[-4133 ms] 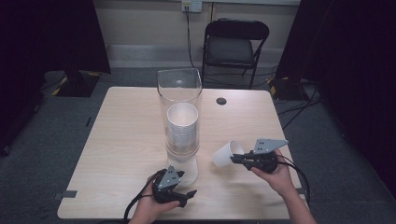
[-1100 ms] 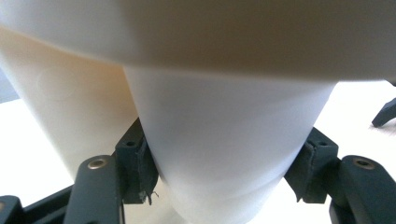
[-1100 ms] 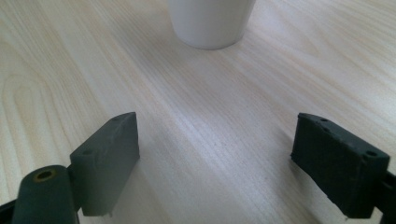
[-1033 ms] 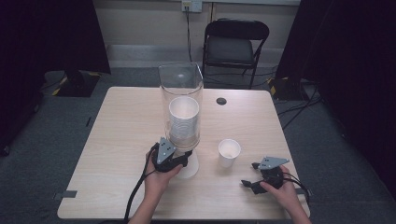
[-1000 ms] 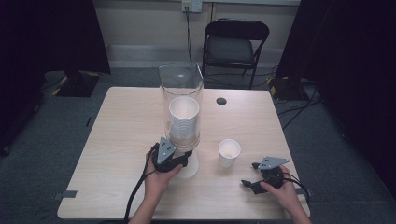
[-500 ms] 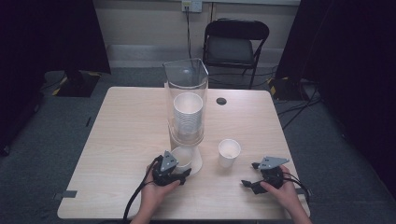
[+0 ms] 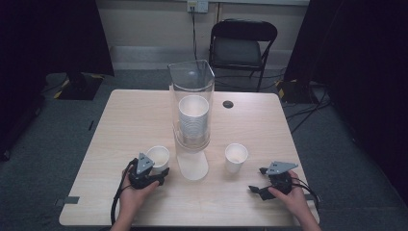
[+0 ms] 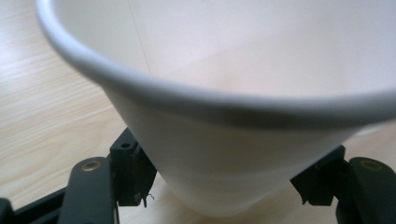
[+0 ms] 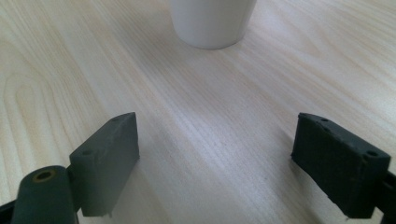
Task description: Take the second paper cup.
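1. The table (image 7: 134,125) is showing pale blond wood grain; the paper cups (image 7: 194,118) are looking plain white
2. The dispenser tube (image 7: 191,84) is appearing clear; the folding chair (image 7: 243,45) is reading black
3. The carpet (image 7: 57,139) is looking dull grey

black folding chair (image 7: 244,44), wall outlet (image 7: 191,5), grey carpet (image 7: 72,125)

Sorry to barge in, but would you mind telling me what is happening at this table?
A person is working with paper cups using two handheld grippers. The left gripper grips a white cup low on its sides, near the clear dispenser that holds a stack of cups. The right gripper rests open on the table, behind a second cup standing upright.
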{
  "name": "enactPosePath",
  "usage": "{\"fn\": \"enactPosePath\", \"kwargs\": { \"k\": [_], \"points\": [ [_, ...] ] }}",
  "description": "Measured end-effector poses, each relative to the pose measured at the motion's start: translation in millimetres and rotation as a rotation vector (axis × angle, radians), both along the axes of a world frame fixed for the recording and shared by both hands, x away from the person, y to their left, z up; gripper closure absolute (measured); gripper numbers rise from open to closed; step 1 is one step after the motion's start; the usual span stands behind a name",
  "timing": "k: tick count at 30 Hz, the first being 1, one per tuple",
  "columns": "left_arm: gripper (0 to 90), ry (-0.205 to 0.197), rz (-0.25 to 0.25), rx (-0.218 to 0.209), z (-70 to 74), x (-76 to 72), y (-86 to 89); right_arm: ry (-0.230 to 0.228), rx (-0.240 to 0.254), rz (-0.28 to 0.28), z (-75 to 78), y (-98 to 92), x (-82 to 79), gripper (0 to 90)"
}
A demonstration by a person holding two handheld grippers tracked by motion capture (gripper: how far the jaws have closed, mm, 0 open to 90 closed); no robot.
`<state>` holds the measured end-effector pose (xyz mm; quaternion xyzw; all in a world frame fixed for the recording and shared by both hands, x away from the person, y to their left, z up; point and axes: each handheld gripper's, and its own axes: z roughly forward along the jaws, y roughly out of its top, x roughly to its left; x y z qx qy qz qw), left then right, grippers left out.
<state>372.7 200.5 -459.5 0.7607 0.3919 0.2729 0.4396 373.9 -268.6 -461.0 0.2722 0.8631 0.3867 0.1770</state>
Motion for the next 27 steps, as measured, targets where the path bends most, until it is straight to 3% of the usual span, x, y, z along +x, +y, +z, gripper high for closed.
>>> {"fn": "enactPosePath", "kwargs": {
  "k": [4, 5, 7, 10, 13, 17, 19, 27],
  "points": [
    [32.3, 0.043, 0.007, 0.057, -7.2, 6.2, 1.4, 0.0, 0.0, 0.0, 0.0, 0.0, 0.0, 13.9],
    [32.1, 0.051, 0.014, 0.033, -7.6, 6.2, 1.3, 0.0, 0.0, 0.0, 0.0, 0.0, -0.1, 13.9],
    [31.9, 0.046, 0.008, 0.04, -7.1, 6.5, 3.8, 0.0, 0.0, 0.0, 0.0, 0.0, -0.1, 13.9],
    [30.8, 0.08, -0.006, 0.05, -8.3, 5.7, 7.5, 0.0, 0.0, 0.0, 0.0, 0.0, -0.1, 13.9],
    [20.3, 0.119, -0.005, 0.079, -10.2, 1.9, 13.2, 0.0, 0.0, 0.0, 0.0, 0.0, -0.1, 13.9],
    [18.8, 0.118, -0.012, 0.083, -12.0, -10.2, 31.6, 0.0, 0.0, 0.001, 0.0, -0.1, -0.1, 13.9],
    [18.1, 0.149, -0.035, 0.067, -12.8, -15.3, 45.4, 0.0, 0.0, 0.001, 0.0, -0.1, -0.1, 13.9],
    [14.7, 0.15, -0.067, 0.073, -15.3, -25.7, 86.2, 0.0, -0.001, 0.0, 0.0, -0.1, -0.2, 13.9]
  ]
}}
